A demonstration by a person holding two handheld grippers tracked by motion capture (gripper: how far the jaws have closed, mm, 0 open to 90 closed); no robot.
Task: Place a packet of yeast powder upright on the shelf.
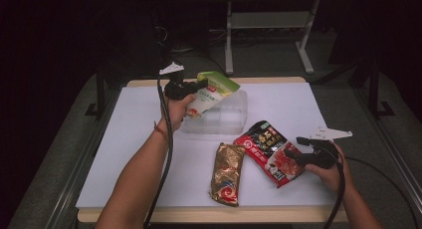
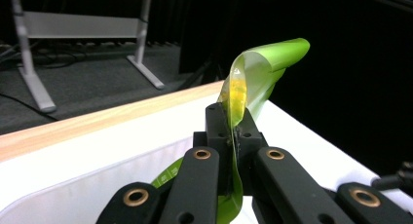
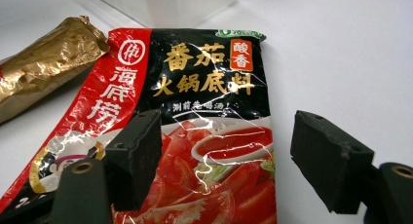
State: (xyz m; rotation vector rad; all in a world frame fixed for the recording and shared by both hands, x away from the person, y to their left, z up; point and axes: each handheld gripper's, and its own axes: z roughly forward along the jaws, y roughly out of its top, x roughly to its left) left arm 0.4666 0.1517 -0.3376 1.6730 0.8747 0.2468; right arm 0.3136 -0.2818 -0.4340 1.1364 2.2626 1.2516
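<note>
The green and white packet (image 1: 211, 92) hangs tilted over the clear plastic box (image 1: 224, 120), its lower end dipping towards the box's left part and its green top above the far rim. The left gripper (image 1: 195, 85) is clamped tight on the packet's edge: in the left gripper view the two black jaws meet with only the thin green film (image 2: 253, 73) between them, and the film curls up and over past the jaw tips. Whether the packet's lower end touches the box is hard to tell, since the hand covers that spot.

Just in front of the box, to its right, lies the red and black packet (image 1: 268, 152) flat on the white table top (image 1: 134, 139). The right gripper (image 1: 291, 152) hovers at this packet's near right end with its jaws spread wide, one to each side of the printed tomato picture (image 3: 214, 165), pressing on nothing. The packet's bottom edge is cut off in the right gripper view.

The gold packet (image 1: 228, 173) lies in front of the box too, just left of the red one; whether the two touch cannot be made out.
</note>
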